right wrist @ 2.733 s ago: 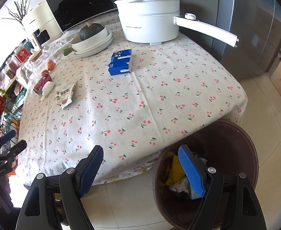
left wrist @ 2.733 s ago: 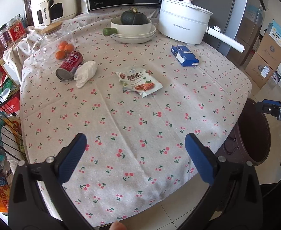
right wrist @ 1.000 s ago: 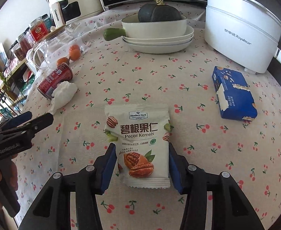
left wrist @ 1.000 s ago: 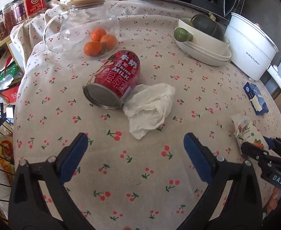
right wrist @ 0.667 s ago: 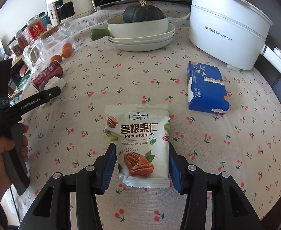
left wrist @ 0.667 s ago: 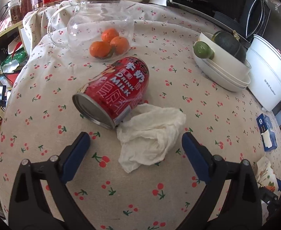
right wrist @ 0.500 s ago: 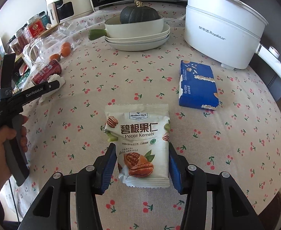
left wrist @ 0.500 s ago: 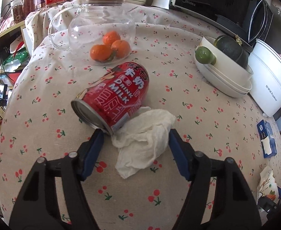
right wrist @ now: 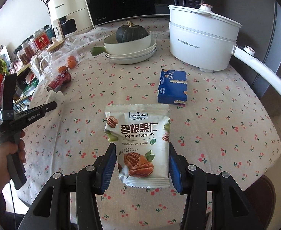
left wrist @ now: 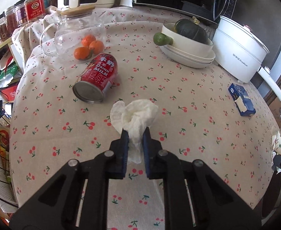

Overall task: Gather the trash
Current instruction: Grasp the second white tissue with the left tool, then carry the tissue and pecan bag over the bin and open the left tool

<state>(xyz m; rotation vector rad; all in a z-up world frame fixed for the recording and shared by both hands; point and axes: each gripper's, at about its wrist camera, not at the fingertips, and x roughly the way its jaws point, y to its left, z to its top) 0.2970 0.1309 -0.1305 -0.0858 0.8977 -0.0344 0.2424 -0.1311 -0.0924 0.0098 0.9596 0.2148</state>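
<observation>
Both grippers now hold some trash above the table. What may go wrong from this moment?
The left gripper pinches only the lower tail of the tissue; the loose, soft top might tear or slip out on the way. The right gripper squeezes the nut packet by its smooth side edges, so it may slide down. The red can lies on its side and could roll if bumped.

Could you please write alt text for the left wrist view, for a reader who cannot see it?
The left tongs are shut on a crumpled white tissue, held above a cherry-print tablecloth. Behind it a red milk can lies on its side near three oranges, with stacked white dishes and a white electric pot farther right.
</observation>
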